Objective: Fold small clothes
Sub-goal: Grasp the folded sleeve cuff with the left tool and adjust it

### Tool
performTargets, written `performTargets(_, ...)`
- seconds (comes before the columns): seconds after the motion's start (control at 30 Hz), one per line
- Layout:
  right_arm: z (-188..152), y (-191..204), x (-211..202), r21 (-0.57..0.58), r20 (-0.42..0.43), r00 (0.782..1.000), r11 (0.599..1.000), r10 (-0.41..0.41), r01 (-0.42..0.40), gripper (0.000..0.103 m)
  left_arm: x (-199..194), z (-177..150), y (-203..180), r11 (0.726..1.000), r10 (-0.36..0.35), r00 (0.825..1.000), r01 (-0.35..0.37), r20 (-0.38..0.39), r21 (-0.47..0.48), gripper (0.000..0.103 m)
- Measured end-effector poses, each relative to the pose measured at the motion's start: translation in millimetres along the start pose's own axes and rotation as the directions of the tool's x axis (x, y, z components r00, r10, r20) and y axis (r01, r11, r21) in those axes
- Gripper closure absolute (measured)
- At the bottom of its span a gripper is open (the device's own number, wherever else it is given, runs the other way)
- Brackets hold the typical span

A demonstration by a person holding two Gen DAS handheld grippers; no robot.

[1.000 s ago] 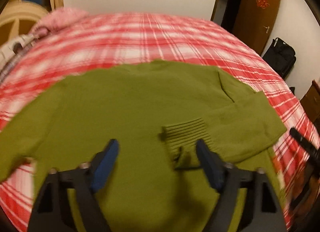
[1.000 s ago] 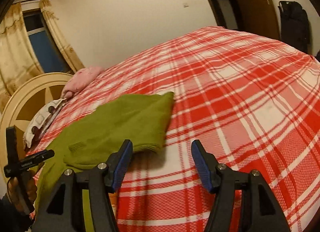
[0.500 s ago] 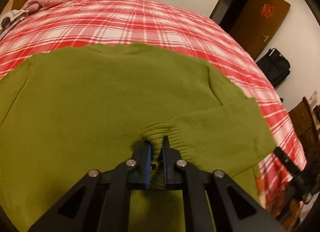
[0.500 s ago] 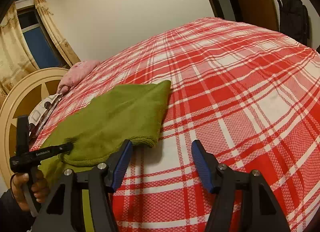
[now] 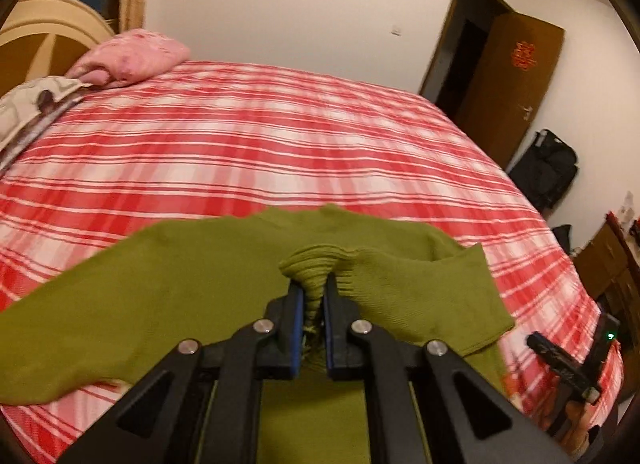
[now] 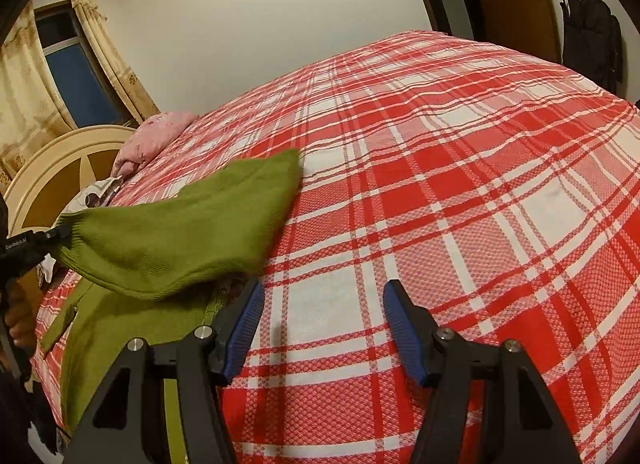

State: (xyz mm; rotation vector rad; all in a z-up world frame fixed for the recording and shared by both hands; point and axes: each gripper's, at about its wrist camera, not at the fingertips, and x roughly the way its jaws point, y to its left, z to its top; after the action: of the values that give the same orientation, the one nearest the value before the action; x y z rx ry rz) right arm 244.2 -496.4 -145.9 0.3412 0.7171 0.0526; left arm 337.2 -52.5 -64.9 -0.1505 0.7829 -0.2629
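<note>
My left hand-held gripper [image 5: 311, 296] is clamped on the ribbed cuff [image 5: 314, 264] of the green sweater [image 5: 168, 280], holding that sleeve up off the red plaid bed [image 6: 460, 192]. The sweater's body lies flat at the bed's near edge. My right hand-held gripper [image 6: 320, 316] hangs over bare bedspread, jaws apart and empty.

The sweater [image 5: 208, 296] is olive green, plain, with a ribbed cuff [image 5: 314, 264]. The bedspread [image 6: 460, 168] under it is a red and white plaid. The pillow [image 5: 132, 56] is pink (with faint darker blotches). Both grippers are black with blue pads [image 6: 402, 328]. The door [image 5: 516, 84] is brown, the walls white, the curtain [image 6: 20, 104] pale gold, patterned.
</note>
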Motion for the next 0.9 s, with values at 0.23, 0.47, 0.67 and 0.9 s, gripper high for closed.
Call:
performTargets(0.23, -1, 5, 1, -0.031, -0.005, 1.0, 0.999, -0.007, 0.007, 0.04, 21, -17, 40, 0.997, 0.069, 0.996, -0.071, -0.056, -0.042, 0.094)
performTargets(0.47, -2, 10, 1, -0.058, -0.003, 1.0, 0.998, -0.014, 0.014, 0.04, 53, -30, 64, 0.994, 0.067, 0.99, -0.077, -0.122, -0.076, 0.094)
performTargets(0.67, 1, 56, 5, -0.226, -0.03, 0.997, 0.973, -0.064, 0.056, 0.04, 69, -36, 72, 0.991, 0.079, 0.985, -0.094, -0.154, -0.092, 0.085)
performTargets(0.9, 9, 116, 56, -0.395, -0.083, 0.986, 0.913, -0.143, 0.099, 0.04, 53, -43, 75, 0.99, 0.139, 0.979, -0.143, -0.15, -0.016, 0.071)
